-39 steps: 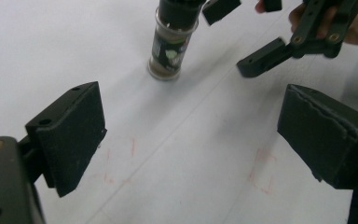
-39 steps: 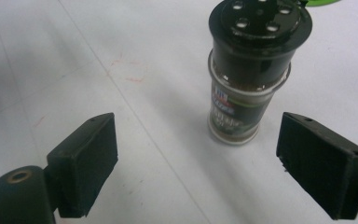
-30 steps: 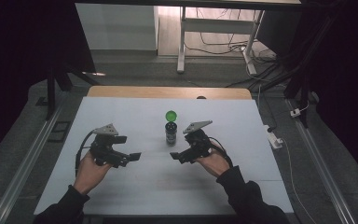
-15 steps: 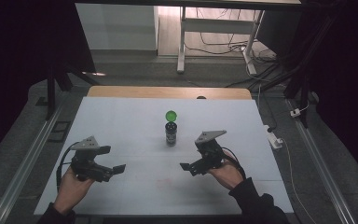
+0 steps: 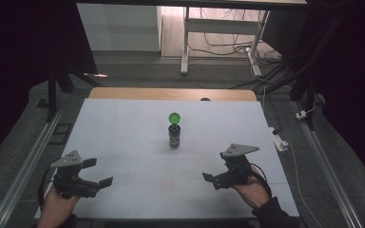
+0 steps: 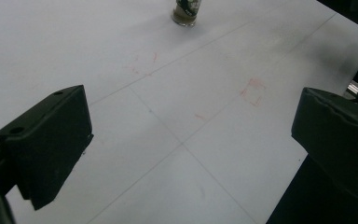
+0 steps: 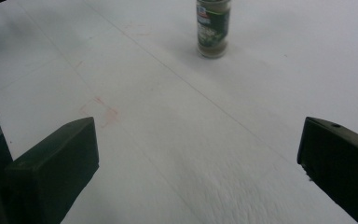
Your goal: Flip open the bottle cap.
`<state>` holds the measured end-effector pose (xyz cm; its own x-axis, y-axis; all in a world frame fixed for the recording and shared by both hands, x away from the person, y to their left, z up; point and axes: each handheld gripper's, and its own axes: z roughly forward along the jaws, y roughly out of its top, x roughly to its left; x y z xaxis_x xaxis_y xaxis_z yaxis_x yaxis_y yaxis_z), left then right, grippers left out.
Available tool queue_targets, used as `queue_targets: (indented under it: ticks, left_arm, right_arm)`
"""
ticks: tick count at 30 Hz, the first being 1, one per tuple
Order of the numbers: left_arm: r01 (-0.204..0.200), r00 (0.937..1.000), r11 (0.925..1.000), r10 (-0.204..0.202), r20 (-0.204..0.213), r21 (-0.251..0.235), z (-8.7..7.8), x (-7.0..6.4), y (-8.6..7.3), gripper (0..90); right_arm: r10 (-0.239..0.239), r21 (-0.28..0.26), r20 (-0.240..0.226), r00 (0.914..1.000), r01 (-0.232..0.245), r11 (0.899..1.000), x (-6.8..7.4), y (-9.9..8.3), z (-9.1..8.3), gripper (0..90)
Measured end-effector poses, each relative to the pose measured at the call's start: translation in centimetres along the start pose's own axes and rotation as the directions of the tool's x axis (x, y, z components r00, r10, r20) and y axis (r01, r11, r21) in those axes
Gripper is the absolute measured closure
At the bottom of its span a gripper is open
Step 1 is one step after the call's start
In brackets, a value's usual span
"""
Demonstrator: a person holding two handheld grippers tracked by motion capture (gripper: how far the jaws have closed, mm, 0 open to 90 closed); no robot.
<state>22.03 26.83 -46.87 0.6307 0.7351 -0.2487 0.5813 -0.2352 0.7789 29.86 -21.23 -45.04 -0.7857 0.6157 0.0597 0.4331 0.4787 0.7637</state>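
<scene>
The room is dim; the pale white tabletop [image 5: 138, 142] is the brightest surface, evenly lit from overhead. The small dark spice jar with a green lid [image 5: 174, 130] casts a soft shadow beside itself. Beyond the tabletop, surroundings sink into black. Gripper views look grainy and slightly soft.

The only print sits on the small glass spice jar with the round green cap [image 5: 174, 135], standing upright at about 12 o'clock from the middle of the white table top [image 5: 123, 142]. In the right gripper view the jar [image 7: 213, 29] carries a dark green label with a small blue and white patch at its top edge, shaped like a brand mark, but the letters are too blurred to read. No other text, number or sign is legible.
</scene>
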Motion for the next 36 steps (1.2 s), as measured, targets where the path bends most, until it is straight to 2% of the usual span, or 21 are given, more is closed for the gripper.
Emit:
queue_targets:
  ticks: [6,16,23,31,36]
  left_arm:
    - [0.012,0.9993,0.9999,-0.012,-0.035,-0.010,-1.3,0.1,-1.2,0.0]
    - [0.053,0.9964,0.9986,-0.053,-0.067,0.001,-2.6,0.4,-2.9,0.0]
    - [0.062,0.9938,0.9980,-0.061,-0.093,0.009,-3.2,0.4,-3.6,0.0]
    - [0.071,0.9890,0.9959,-0.063,-0.134,0.056,-3.5,0.2,-3.9,0.0]
    - [0.077,0.9890,0.9949,-0.069,-0.131,0.065,-3.5,0.3,-3.9,0.0]
  right_arm:
    - [0.046,-0.021,0.044,0.9979,-0.045,0.999,-0.5,-2.0,-2.3,0.0]
    - [0.120,-0.017,0.125,0.9849,-0.119,0.993,-1.6,-4.7,-5.3,0.0]
    - [0.159,0.000,0.151,0.9756,-0.161,0.987,-1.9,-6.0,-6.4,0.0]
    - [0.198,0.002,0.171,0.9651,-0.202,0.979,-2.1,-6.7,-7.2,0.0]
    - [0.206,0.009,0.177,0.9624,-0.211,0.977,-2.1,-6.8,-7.2,0.0]
